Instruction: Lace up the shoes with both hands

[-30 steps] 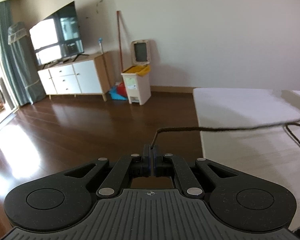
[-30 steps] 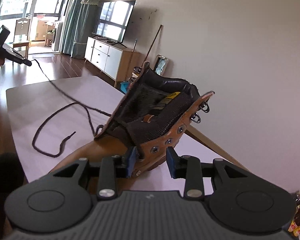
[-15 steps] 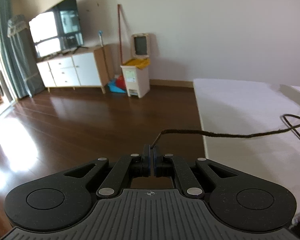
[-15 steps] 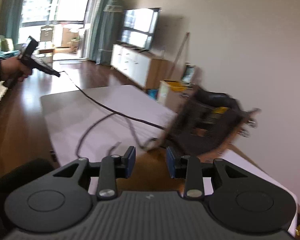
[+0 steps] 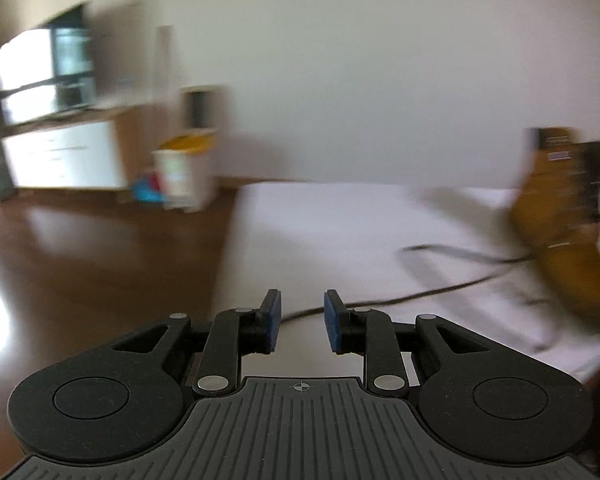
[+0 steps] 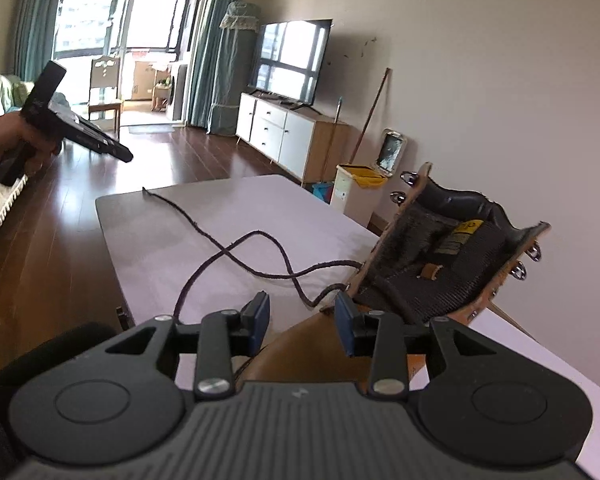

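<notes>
Nothing legible is showing anywhere in either view. The yellow label [image 6: 466, 232] sewn inside the boot [image 6: 440, 264] is carrying dark print, and so is the small white marking on the handheld left gripper [image 6: 118, 153], but both are coming through too small to make out a single letter. From the left wrist view everything is smearing with motion blur, so the pale patch [image 5: 559, 155] on the side of the boot is giving no readable characters either.
</notes>
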A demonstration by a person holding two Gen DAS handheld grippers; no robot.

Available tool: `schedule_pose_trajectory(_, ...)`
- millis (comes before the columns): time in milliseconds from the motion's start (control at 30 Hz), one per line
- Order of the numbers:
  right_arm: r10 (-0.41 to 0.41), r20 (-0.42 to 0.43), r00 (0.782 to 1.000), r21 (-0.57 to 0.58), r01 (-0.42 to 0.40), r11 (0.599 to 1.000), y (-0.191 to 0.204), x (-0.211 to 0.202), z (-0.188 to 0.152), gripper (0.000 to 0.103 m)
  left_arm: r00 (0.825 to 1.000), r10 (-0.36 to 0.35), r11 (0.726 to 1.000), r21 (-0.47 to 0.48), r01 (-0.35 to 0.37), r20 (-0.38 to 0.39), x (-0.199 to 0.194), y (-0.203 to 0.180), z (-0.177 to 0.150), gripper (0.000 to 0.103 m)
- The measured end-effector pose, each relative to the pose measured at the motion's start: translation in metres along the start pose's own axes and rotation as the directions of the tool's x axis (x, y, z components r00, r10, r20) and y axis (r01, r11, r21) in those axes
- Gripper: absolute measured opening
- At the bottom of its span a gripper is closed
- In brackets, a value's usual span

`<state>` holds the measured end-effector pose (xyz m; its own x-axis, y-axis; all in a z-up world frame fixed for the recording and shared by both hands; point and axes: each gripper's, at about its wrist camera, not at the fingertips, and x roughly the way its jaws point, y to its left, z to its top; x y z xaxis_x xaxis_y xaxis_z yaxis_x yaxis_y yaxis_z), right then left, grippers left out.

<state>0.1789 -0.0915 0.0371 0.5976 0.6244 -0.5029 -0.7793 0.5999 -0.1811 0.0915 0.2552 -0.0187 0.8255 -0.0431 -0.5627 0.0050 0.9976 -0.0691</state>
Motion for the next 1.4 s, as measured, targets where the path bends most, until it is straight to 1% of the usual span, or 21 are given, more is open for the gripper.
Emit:
schedule_pose_trajectory(33, -0.003, 0.006, 1.0, 0.003, 0.003, 1.0, 0.001, -0.003, -0.001, 0.041, 0.997, -0.074, 0.997, -0.013, 0.074, -0.008, 0.008, -0.022, 0.004, 0.026)
schedule_pose_trajectory(67, -0.005, 0.013, 1.0, 0.009, 0.005, 1.0, 0.0, -0.006, -0.002, 0.041, 0.993, -0.118, 0.993, -0.024, 0.118, -0.019, 0.015, -0.037, 0.005, 0.026)
schedule_pose_trajectory(133, -0.01, 0.024, 1.0, 0.012, 0.01, 1.0, 0.0, -0.01, -0.005, 0.042, 0.983, -0.177, 0.984, -0.041, 0.175, -0.05, 0.03, -0.062, 0.005, 0.026)
schedule_pose_trajectory(167, -0.014, 0.036, 0.999, 0.015, 0.014, 1.0, -0.001, -0.013, -0.007, 0.044, 0.972, -0.22, 0.975, -0.057, 0.216, -0.085, 0.045, -0.083, 0.004, 0.026)
schedule_pose_trajectory(233, -0.021, 0.048, 0.999, 0.024, 0.02, 1.0, -0.003, -0.019, -0.009, 0.044, 0.961, -0.244, 0.968, -0.085, 0.235, -0.131, 0.063, -0.103, -0.001, 0.026)
schedule_pose_trajectory(300, -0.029, 0.063, 0.998, 0.034, 0.027, 0.999, -0.006, -0.025, -0.014, 0.045, 0.948, -0.263, 0.962, -0.116, 0.246, -0.177, 0.08, -0.12, -0.005, 0.023)
schedule_pose_trajectory(367, -0.039, 0.075, 0.996, 0.05, 0.035, 0.998, -0.01, -0.03, -0.019, 0.045, 0.945, -0.257, 0.963, -0.138, 0.232, -0.203, 0.093, -0.131, -0.008, 0.023)
schedule_pose_trajectory(433, -0.045, 0.089, 0.995, 0.07, 0.039, 0.997, -0.016, -0.035, -0.025, 0.045, 0.943, -0.256, 0.962, -0.154, 0.226, -0.211, 0.097, -0.139, -0.009, 0.023)
schedule_pose_trajectory(500, -0.05, 0.097, 0.994, 0.086, 0.042, 0.995, -0.022, -0.038, -0.03, 0.045, 0.948, -0.228, 0.969, -0.151, 0.198, -0.22, 0.103, -0.149, -0.008, 0.023)
schedule_pose_trajectory(567, -0.053, 0.107, 0.993, 0.098, 0.042, 0.994, -0.028, -0.041, -0.035, 0.046, 0.954, -0.187, 0.979, -0.126, 0.161, -0.236, 0.108, -0.158, -0.008, 0.026)
schedule_pose_trajectory(733, -0.066, 0.129, 0.989, 0.115, 0.051, 0.992, -0.037, -0.047, -0.041, 0.047, 0.962, -0.094, 0.996, -0.025, 0.091, -0.258, 0.112, -0.177, -0.01, 0.026)
schedule_pose_trajectory(867, -0.07, 0.135, 0.988, 0.132, 0.052, 0.99, -0.041, -0.05, -0.046, 0.049, 0.963, -0.069, 0.996, 0.033, 0.08, -0.259, 0.111, -0.18, -0.01, 0.025)
schedule_pose_trajectory(933, -0.067, 0.135, 0.989, 0.136, 0.048, 0.99, -0.04, -0.05, -0.047, 0.049, 0.963, -0.072, 0.994, 0.055, 0.09, -0.261, 0.111, -0.179, -0.01, 0.009)
schedule_pose_trajectory(967, -0.065, 0.136, 0.989, 0.14, 0.046, 0.989, -0.04, -0.049, -0.047, 0.049, 0.961, -0.087, 0.991, 0.077, 0.111, -0.262, 0.109, -0.177, -0.011, 0.003)
schedule_pose_trajectory(1100, -0.053, 0.142, 0.988, 0.149, 0.032, 0.988, -0.039, -0.048, -0.047, 0.049, 0.953, -0.144, 0.968, 0.16, 0.191, -0.267, 0.103, -0.169, -0.012, 0.002)
schedule_pose_trajectory(1133, -0.045, 0.143, 0.989, 0.151, 0.023, 0.988, -0.038, -0.047, -0.046, 0.049, 0.953, -0.156, 0.963, 0.174, 0.205, -0.26, 0.1, -0.168, -0.012, 0.002)
schedule_pose_trajectory(1233, -0.018, 0.141, 0.99, 0.155, -0.004, 0.988, -0.037, -0.043, -0.044, 0.049, 0.945, -0.238, 0.936, 0.207, 0.286, -0.226, 0.082, -0.156, -0.006, 0.002)
schedule_pose_trajectory(1300, 0.015, 0.147, 0.989, 0.167, -0.039, 0.985, -0.036, -0.04, -0.042, 0.049, 0.925, -0.322, 0.909, 0.209, 0.361, -0.201, 0.068, -0.147, 0.003, 0.002)
schedule_pose_trajectory(1333, 0.031, 0.15, 0.988, 0.173, -0.057, 0.983, -0.036, -0.038, -0.041, 0.049, 0.919, -0.346, 0.899, 0.212, 0.383, -0.192, 0.063, -0.146, 0.007, 0.002)
schedule_pose_trajectory(1400, 0.063, 0.157, 0.986, 0.195, -0.094, 0.976, -0.037, -0.034, -0.039, 0.049, 0.893, -0.415, 0.864, 0.233, 0.447, -0.173, 0.051, -0.144, 0.02, 0.002)
